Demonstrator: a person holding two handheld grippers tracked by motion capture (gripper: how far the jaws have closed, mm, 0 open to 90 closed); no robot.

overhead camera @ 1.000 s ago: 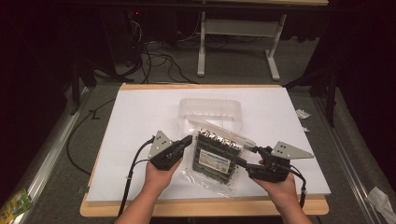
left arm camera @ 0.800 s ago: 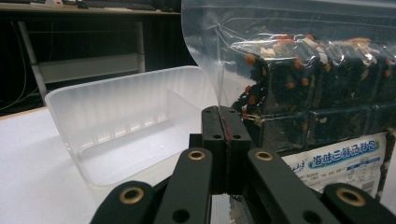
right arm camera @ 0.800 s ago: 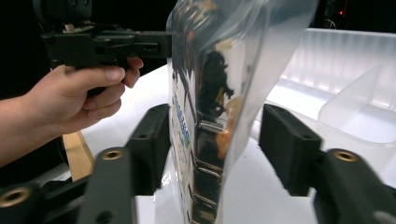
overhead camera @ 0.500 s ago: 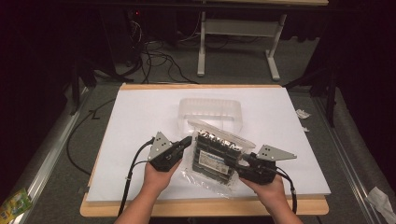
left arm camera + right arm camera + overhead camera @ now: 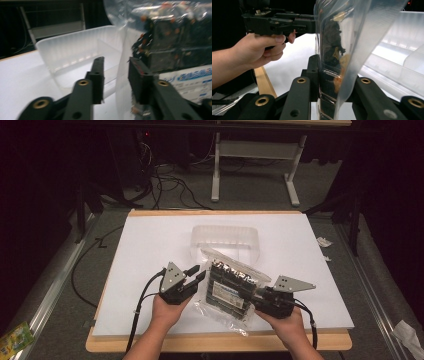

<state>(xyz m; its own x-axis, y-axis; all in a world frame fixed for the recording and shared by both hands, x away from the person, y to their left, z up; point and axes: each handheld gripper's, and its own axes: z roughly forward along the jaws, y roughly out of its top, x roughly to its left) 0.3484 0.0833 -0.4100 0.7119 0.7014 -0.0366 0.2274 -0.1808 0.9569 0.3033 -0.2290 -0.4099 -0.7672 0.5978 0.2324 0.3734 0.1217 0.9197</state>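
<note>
A clear plastic bag (image 5: 227,287) packed with dark contents and a white-and-blue label lies at the front middle of the table. My right gripper (image 5: 253,293) has just been closing and is shut on the bag's right side. In the right gripper view the bag (image 5: 337,37) stands pinched between my right gripper's (image 5: 334,72) jaws. My left gripper (image 5: 198,272) sits at the bag's left edge and its jaws have just been opening. In the left gripper view the bag's (image 5: 175,37) clear film hangs loose between my left gripper's (image 5: 116,61) parted jaws.
A translucent plastic tub (image 5: 225,237) stands just behind the bag, open side up. A white sheet (image 5: 145,250) covers the wooden table (image 5: 220,343). Small scraps (image 5: 322,241) lie off the right edge. Cables and a metal stand (image 5: 252,165) are on the floor behind.
My right gripper came in from the right and closed on the bag's right side. My left gripper's jaws opened off the bag's left edge while the hand stayed put.
</note>
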